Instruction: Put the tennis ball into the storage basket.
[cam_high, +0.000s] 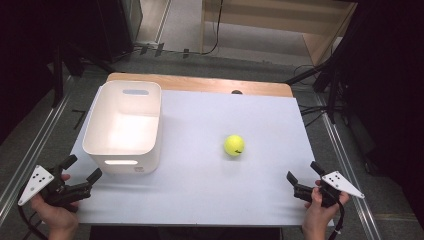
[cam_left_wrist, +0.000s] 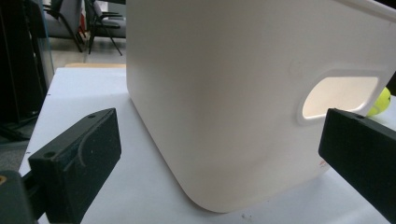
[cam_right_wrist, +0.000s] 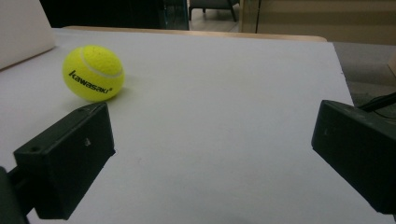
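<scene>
Two hand-held grippers sit at the bottom corners of the high view, each gripped by one of the person's hands: the left hand-held gripper (cam_high: 81, 168) at lower left, the right hand-held gripper (cam_high: 303, 171) at lower right. Both have their black jaws spread wide with nothing between them.

Right of centre in the high view, a yellow felt tennis ball (cam_high: 234, 145) rests on the white-topped bench (cam_high: 210, 200), up and to the left of the right hand-held gripper and well apart from it. In the right gripper view the ball (cam_right_wrist: 93, 73) lies at upper left, beyond the left jaw, with black lettering on its side.

A white rounded plastic bin with cut-out handles (cam_high: 123, 125) stands upright on the left part of the bench, near the left hand-held gripper. In the left gripper view the bin's wall (cam_left_wrist: 224, 93) looms close ahead of the jaws, and a sliver of the ball (cam_left_wrist: 381, 102) peeks past its right edge.
</scene>
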